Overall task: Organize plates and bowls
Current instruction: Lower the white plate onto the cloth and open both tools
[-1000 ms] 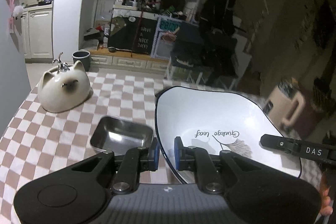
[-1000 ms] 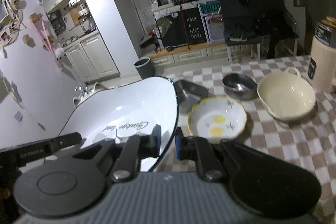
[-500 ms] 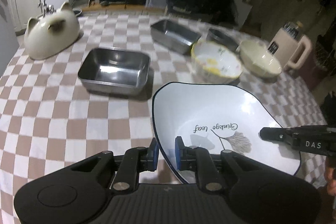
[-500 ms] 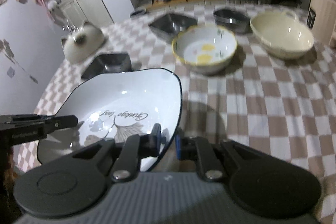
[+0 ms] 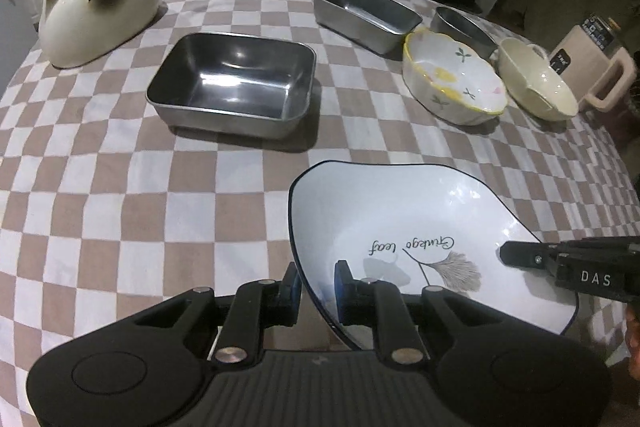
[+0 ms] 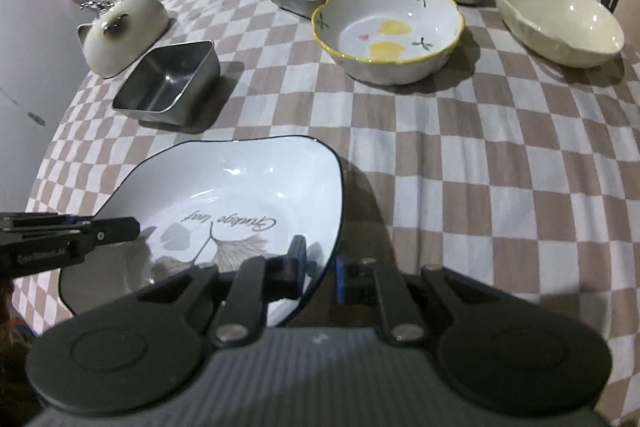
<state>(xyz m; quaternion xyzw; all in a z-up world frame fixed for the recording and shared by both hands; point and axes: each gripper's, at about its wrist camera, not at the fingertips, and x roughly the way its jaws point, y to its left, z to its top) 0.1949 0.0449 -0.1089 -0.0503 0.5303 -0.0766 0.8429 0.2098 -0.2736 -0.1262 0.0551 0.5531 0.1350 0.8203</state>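
Observation:
A white bowl with a dark blue rim and a ginkgo leaf print (image 5: 404,223) is held low over the near part of the checked table by both grippers. My left gripper (image 5: 316,291) is shut on its left rim. My right gripper (image 6: 320,267) is shut on its right rim; the bowl also shows in the right wrist view (image 6: 240,195). The right gripper's finger (image 5: 532,257) shows at the bowl's far edge in the left wrist view, and the left gripper's finger (image 6: 108,231) shows in the right wrist view.
On the checked tablecloth (image 5: 120,187) stand a steel square tray (image 5: 232,83), a steel loaf tin (image 5: 364,15), a round steel bowl (image 5: 460,27), a flowered bowl (image 5: 452,83), a cream bowl (image 5: 536,83), a cat-shaped dish (image 5: 96,11) and a beige jug (image 5: 592,63).
Both grippers have tipped down and lowered the bowl from tilted up in the air to level, close over the near table. The grip on both rims is unchanged.

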